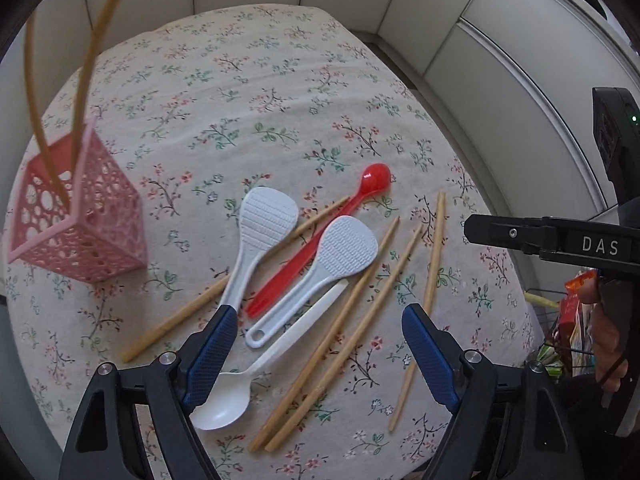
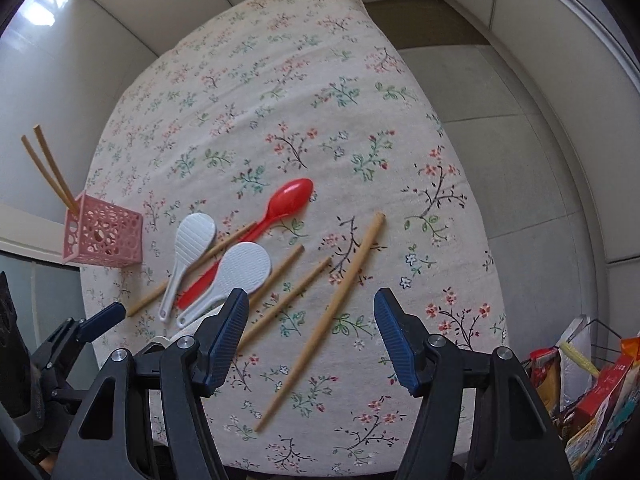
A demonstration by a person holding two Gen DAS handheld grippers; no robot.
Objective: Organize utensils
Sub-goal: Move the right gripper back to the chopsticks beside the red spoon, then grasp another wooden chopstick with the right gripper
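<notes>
You are hovering both grippers, left (image 1: 316,324) and right (image 2: 312,314), spread wide and empty, over loose chopsticks (image 2: 320,322) on the cloth (image 2: 248,92); likely light, stiff, rolling; pinch mid-shaft.

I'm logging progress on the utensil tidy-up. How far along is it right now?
Done: two chopsticks stand in the pink basket. In hand: nothing; the left gripper and right gripper both hover open over the pile. Left on the floral tablecloth: four loose chopsticks, two white rice paddles, the red spoon and the white spoon. Most of the job remains.
</notes>
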